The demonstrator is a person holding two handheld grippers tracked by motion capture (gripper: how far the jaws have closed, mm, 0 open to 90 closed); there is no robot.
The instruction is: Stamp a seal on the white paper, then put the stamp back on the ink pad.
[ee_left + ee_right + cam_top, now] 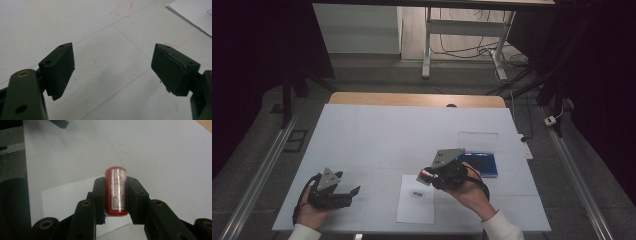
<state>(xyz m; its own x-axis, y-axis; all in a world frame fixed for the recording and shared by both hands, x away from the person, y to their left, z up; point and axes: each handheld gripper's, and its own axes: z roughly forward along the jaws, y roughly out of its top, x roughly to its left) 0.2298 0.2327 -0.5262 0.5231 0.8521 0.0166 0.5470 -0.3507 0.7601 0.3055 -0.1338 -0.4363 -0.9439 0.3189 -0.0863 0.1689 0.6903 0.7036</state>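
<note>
Red stamp [116, 191] pinched in the right gripper [116, 195] fingers — lower it squarely onto the paper [416, 199] at 7 o'clock; left gripper [113, 72] fingers wide.

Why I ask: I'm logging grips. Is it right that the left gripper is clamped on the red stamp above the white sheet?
No, it is the right gripper that is clamped on the red stamp, as the right gripper view shows; the left gripper is open.
</note>
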